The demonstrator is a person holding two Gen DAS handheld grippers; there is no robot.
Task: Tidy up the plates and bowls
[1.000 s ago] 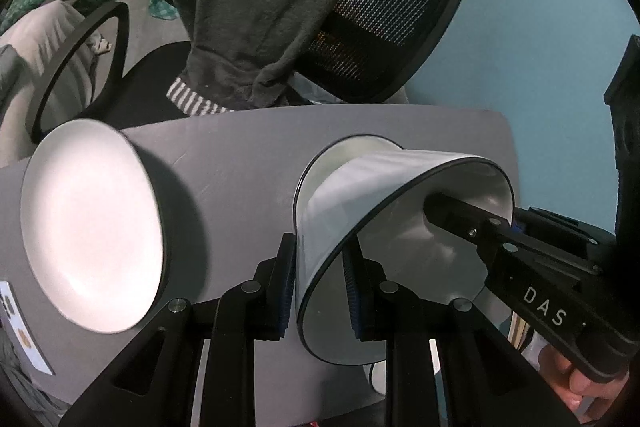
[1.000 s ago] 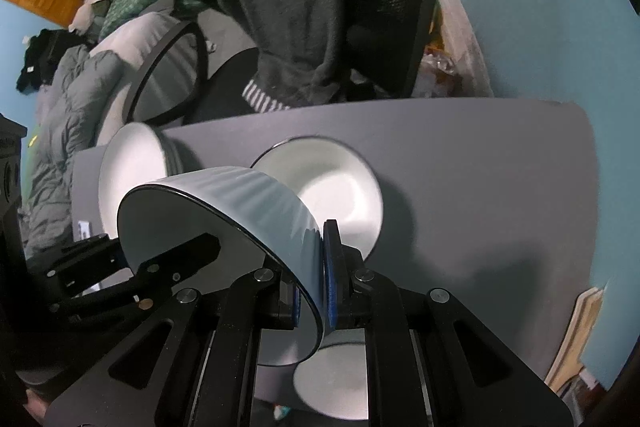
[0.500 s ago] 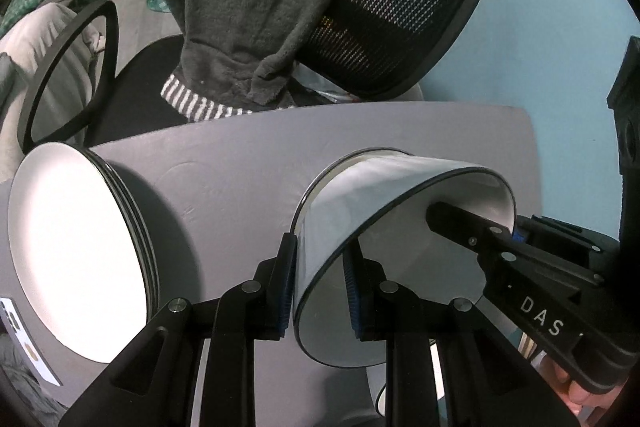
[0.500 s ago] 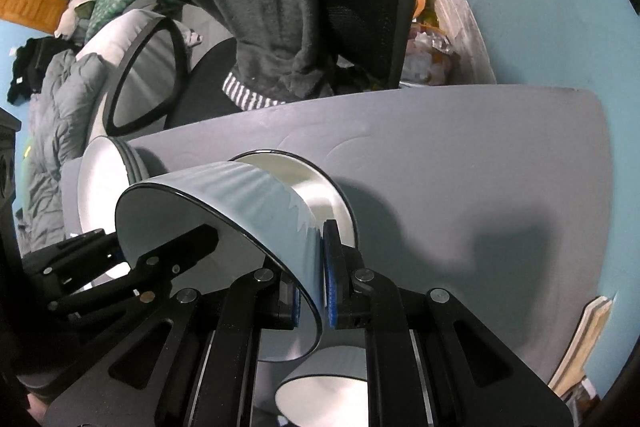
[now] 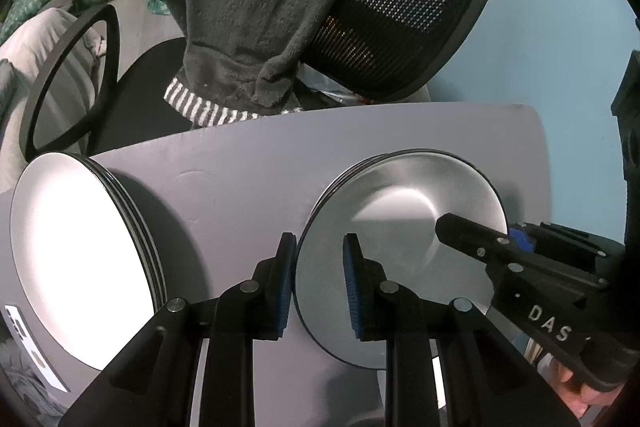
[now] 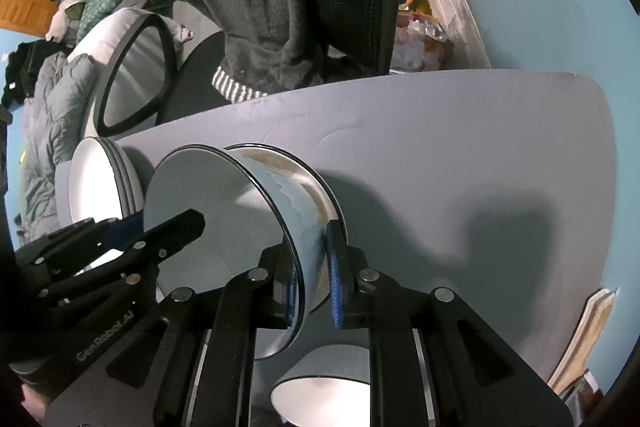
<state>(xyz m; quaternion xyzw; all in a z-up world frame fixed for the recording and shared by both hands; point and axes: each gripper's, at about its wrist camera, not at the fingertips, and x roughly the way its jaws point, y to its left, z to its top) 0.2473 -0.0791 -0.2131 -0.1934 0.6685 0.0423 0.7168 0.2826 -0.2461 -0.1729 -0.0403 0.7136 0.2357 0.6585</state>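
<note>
Lowered: the white, dark-rimmed ceramic bowl (image 5: pixel 400 227), carried tilted above the table a second ago, has come down with both claws and now sits nested in the matching bowl beneath it (image 6: pixel 308 171) on the grey table (image 5: pixel 240 167).

Right claw: the right gripper (image 6: pixel 314 287) has just been opening its jaws. The bowl's wall is still between the blue pads, but whether they still press on it cannot be told.

Left claw: the left gripper (image 5: pixel 318 283) straddles the opposite side of the rim, one pad outside the wall and one inside, and appears clamped on it.

Where the bowl is: near the middle of the table, mouth up. The stack of white dinner plates (image 5: pixel 72 251) stands well apart on the left-hand side.

The relation that counts: the bowl is round, with no long axis to line up, and lies straight below both downward-pointing claws. Each needs only to let go and rise clear along its own fingers.

Left to stack: another white bowl (image 6: pixel 320 391) sits at the table's near edge, just under the right claw. That hand looks the nearer to fetch it.
</note>
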